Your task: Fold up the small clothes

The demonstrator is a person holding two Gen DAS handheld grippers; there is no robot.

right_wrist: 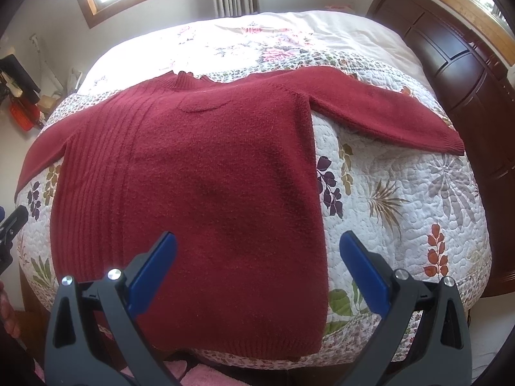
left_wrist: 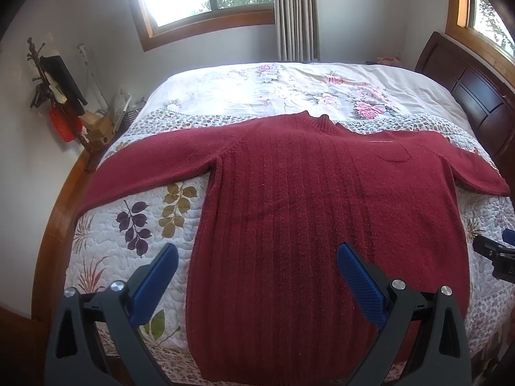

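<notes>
On the quilt [left_wrist: 135, 206], a red sweater [left_wrist: 289, 212] lies flat, sleeves out.
Above its hem, the left gripper [left_wrist: 257, 257] and right gripper [right_wrist: 257, 247] hover with fingers spread wide, holding nothing, near the bed's foot.

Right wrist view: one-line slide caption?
Open right gripper above the hem of a red sweater laid flat, sleeves spread, on a quilted bed.

You've got one dark red knit sweater [left_wrist: 299, 212] laid flat on the bed, collar at the far end, hem hanging at the near edge. Both sleeves are spread straight out sideways. Ribbed down one half, plain on the other, totally unfolded.
</notes>
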